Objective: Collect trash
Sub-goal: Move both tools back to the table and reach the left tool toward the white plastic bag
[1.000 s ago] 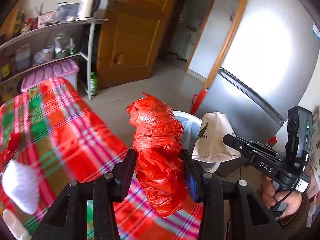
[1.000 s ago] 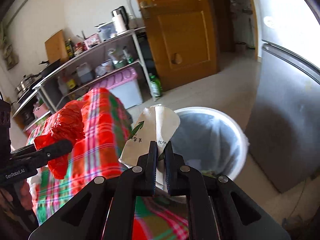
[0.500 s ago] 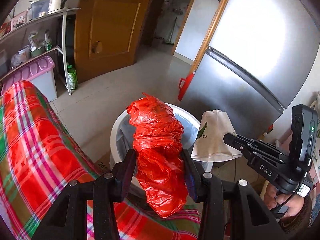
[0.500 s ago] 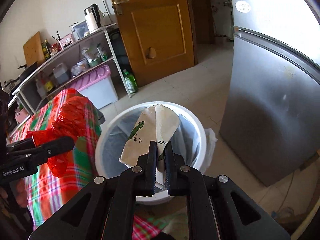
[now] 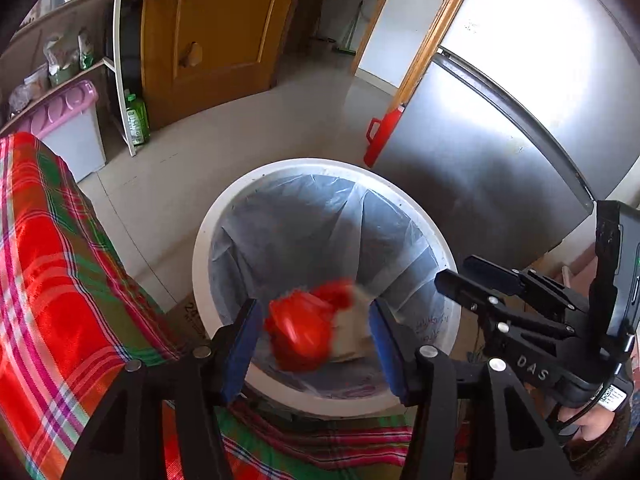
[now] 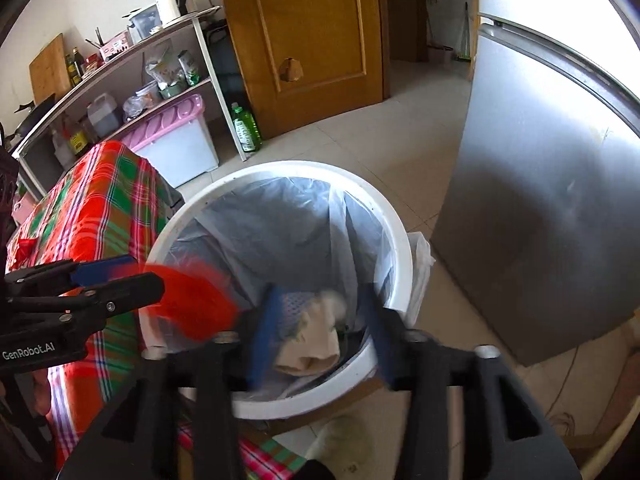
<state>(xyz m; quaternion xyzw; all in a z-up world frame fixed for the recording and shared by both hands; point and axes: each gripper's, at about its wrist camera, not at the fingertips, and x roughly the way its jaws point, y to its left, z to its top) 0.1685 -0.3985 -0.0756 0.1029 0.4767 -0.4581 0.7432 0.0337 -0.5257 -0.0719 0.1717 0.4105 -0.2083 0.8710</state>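
While both of my grippers pointed down over one white trash bin, its single pale plastic liner showed all around the inside wall. My left gripper had its two blue-padded jaws opening and standing apart, and one crumpled red plastic bag, blurred, sat in the gap between them with space on either side, over the bin's mouth. My right gripper also had its two jaws opening, spread wide; one white paper bag with small green print lay between them without either pad pressing it, down inside the bin near its closer wall. From the left camera that paper bag appeared just beside the red bag, the two touching or nearly so; I could not tell which. From the right camera the red bag was a red smear at the tip of the left gripper. One table under a red, green and white plaid cloth stood right against the bin on the left. Behind it was one storage box with a pink lid, one green bottle on the floor, one wooden door and one metal refrigerator on the right.
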